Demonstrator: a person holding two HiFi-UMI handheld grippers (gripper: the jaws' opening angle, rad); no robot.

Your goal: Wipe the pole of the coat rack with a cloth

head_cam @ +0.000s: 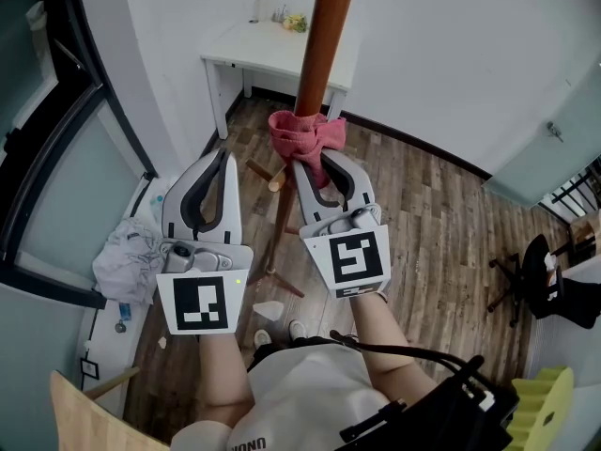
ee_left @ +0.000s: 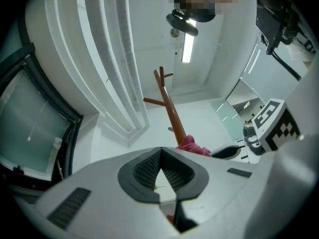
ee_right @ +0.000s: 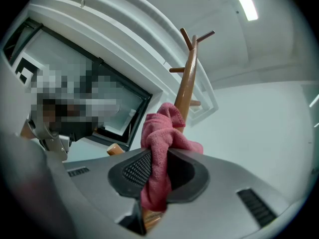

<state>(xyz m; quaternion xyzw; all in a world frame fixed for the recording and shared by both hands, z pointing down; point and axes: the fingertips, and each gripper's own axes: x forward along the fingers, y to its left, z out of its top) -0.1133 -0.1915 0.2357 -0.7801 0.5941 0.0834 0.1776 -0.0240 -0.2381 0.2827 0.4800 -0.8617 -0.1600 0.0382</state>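
- The right gripper (ee_right: pixel 158 169) is clenched on the pink cloth (ee_right: pixel 160 133), which bunches up out of the jaws at the centre of the right gripper view.
- The cloth is pressed against the brown coat rack pole (head_cam: pixel 319 54) (in the head view it sits bunched on the pole just above the jaw tips, upper centre).
- The left gripper (ee_left: pixel 160 152) has its jaws closed tip to tip, empty; in the head view it is lower left of the pole, apart from it.
- A white desk (head_cam: pixel 246 47) stands behind the pole at the top of the head view.
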